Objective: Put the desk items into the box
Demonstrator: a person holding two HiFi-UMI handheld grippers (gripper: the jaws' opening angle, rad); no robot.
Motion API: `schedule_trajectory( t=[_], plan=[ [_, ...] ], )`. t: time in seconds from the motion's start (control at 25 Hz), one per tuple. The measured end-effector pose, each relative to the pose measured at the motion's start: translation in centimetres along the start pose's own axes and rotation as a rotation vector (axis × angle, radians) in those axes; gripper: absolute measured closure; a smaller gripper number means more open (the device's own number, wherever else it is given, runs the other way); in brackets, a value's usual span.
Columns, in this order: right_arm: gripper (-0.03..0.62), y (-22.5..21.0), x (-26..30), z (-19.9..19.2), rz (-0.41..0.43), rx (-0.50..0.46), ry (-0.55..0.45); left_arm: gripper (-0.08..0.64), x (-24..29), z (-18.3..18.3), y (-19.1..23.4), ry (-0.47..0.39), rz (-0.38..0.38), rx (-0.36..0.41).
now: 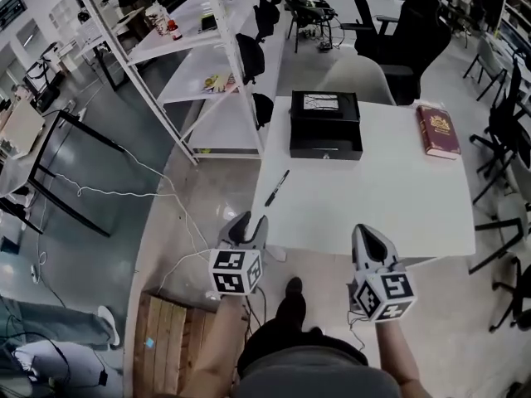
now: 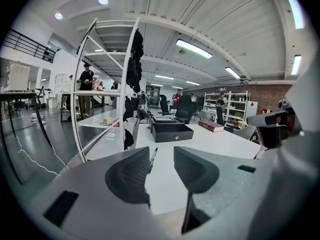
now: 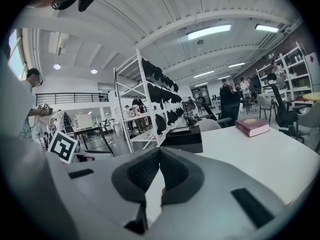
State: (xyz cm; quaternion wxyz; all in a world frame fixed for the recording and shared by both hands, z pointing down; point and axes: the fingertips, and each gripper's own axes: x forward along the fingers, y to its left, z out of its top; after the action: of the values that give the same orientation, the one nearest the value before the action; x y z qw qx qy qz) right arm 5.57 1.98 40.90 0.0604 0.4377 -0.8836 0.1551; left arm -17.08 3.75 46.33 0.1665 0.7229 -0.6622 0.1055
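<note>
I am at the near edge of the table (image 1: 390, 210), and nothing is in the box (image 1: 325, 125) from what I can see; it sits closed-looking at upper centre of the head view. The pen (image 1: 277, 187) lies by the table's left edge, just above and right of my left gripper (image 1: 249, 222). The book (image 1: 438, 130) is at upper right, well apart from the box.

My left gripper's jaws stand wide apart and empty. In its own view the pen shows in the gap between them, farther off on the table. My right gripper (image 1: 369, 237) has its jaws pressed together on nothing.

I judge the pen to be the first pick. To do it well I would:

- bring the left jaws down along the pen's length so they cross it near its middle
- keep the tips low enough to catch so thin a thing without scraping the table
- close only once both pads flank it.

The pen is near the edge, so a nudge could roll it off. I cannot tell how the box opens; the right gripper may have to deal with it.
</note>
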Motion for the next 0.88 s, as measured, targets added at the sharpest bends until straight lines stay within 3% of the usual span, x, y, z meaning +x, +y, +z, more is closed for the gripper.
schedule_trajectory(
  t=[0.36,0.88],
  plan=[
    [0.588,-0.7,5.4,1.4,-0.064,0.008,0.007,0.42,5.6,0.7,3.3,0.033,-0.044,-0.01],
    [0.588,-1.5,9.4,3.4,-0.143,0.013,-0.007,0.42,10.5,0.9,4.8,0.094,-0.128,0.064]
  ],
)
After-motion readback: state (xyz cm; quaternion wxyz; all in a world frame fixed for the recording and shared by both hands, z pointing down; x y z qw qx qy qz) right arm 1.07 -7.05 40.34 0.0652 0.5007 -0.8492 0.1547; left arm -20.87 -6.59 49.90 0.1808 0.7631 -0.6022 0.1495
